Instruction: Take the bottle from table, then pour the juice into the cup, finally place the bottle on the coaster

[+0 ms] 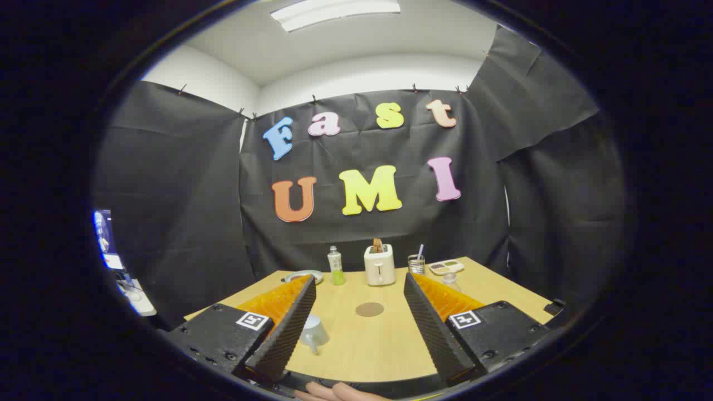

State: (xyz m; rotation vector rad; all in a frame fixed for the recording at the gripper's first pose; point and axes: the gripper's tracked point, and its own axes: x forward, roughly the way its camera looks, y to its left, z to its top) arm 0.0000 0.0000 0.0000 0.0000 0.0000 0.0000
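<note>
Hovering with fingers spread wide and empty, the tool (pixel 359 289) faces a wooden surface (pixel 501 289) carrying bottle (pixel 335 267), cup (pixel 313 332), coaster (pixel 370 309) and toaster (pixel 380 265) before black cloth walls.

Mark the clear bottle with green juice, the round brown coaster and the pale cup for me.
Clear bottle with green juice (pixel 335 267): gripper view, on its label area.
Round brown coaster (pixel 370 309): gripper view, on its centre.
Pale cup (pixel 315 329): gripper view, on its side wall beside one finger.
</note>
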